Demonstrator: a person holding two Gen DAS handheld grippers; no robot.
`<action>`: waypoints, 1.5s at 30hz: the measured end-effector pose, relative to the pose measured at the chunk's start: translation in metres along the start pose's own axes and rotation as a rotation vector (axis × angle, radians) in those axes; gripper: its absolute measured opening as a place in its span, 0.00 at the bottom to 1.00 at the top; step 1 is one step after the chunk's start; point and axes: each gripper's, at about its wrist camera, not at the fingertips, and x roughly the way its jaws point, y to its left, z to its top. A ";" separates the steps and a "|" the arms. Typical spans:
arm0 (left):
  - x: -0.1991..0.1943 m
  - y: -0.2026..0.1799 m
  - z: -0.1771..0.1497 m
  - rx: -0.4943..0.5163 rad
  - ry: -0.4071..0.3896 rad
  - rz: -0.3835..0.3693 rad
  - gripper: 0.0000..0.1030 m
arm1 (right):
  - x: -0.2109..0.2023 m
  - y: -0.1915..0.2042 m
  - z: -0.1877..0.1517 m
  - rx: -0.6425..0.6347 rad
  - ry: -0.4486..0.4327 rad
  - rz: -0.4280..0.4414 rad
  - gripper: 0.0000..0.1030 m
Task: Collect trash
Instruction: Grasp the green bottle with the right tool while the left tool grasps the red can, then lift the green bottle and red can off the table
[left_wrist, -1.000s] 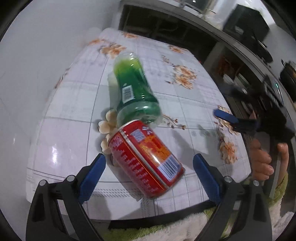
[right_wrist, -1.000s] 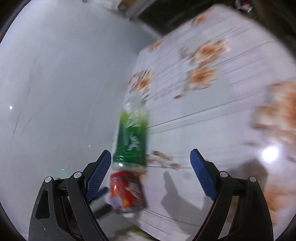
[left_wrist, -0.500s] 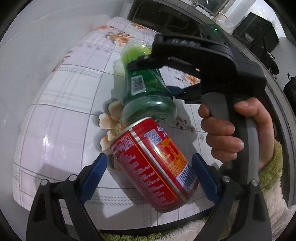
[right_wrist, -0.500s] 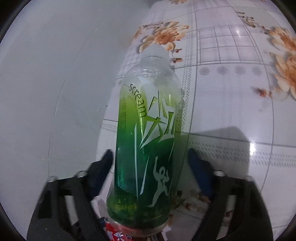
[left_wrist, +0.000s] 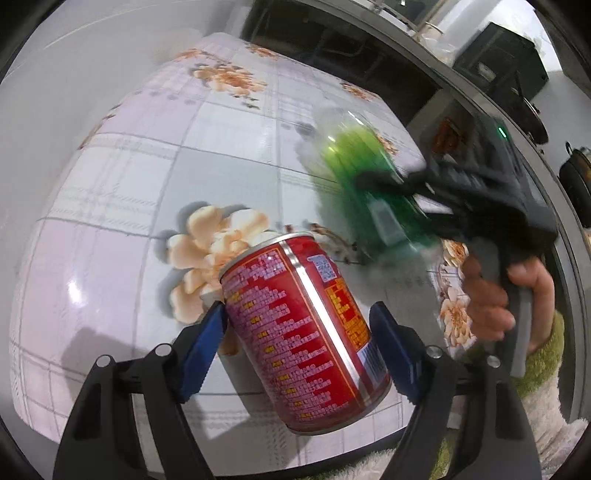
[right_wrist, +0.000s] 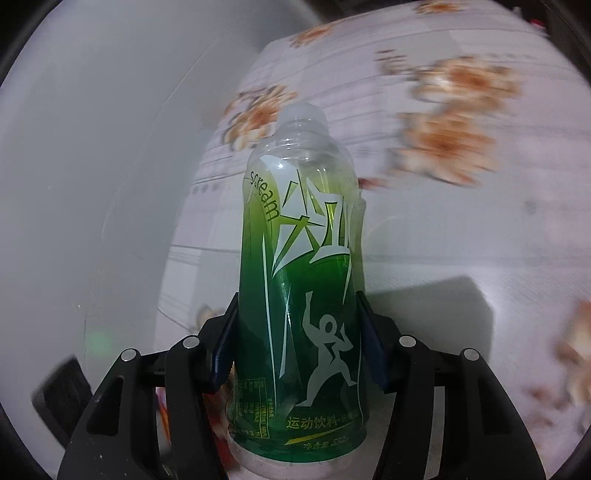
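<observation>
A red drink can (left_wrist: 306, 332) lies tilted between the blue pads of my left gripper (left_wrist: 299, 332), which is shut on it over the floral tablecloth (left_wrist: 147, 155). A green plastic bottle (right_wrist: 299, 280) with an open neck sits between the pads of my right gripper (right_wrist: 297, 332), which is shut on it. In the left wrist view the same bottle (left_wrist: 365, 184) appears blurred at the right, held by the right gripper (left_wrist: 424, 199) and a hand (left_wrist: 491, 291). A sliver of the red can (right_wrist: 162, 410) shows low left in the right wrist view.
The table edge (left_wrist: 258, 465) runs along the bottom of the left wrist view, with green and white fabric (left_wrist: 546, 369) below at the right. A white wall (left_wrist: 92, 55) is at the left. Dark shelving (left_wrist: 369, 40) and appliances (left_wrist: 506, 55) stand beyond the table's far side.
Both grippers have closed: the left onto the can, the right onto the bottle. The right gripper has carried the bottle to the right, away from the can.
</observation>
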 end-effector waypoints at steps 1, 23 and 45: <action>0.003 -0.005 0.001 0.018 0.003 -0.007 0.74 | -0.012 -0.011 -0.010 0.009 -0.017 -0.016 0.53; 0.062 -0.095 0.023 0.342 0.114 -0.105 0.73 | -0.123 -0.102 -0.101 0.257 -0.173 -0.084 0.64; 0.057 -0.086 0.021 0.265 0.108 -0.141 0.63 | -0.132 -0.094 -0.083 0.181 -0.247 -0.047 0.58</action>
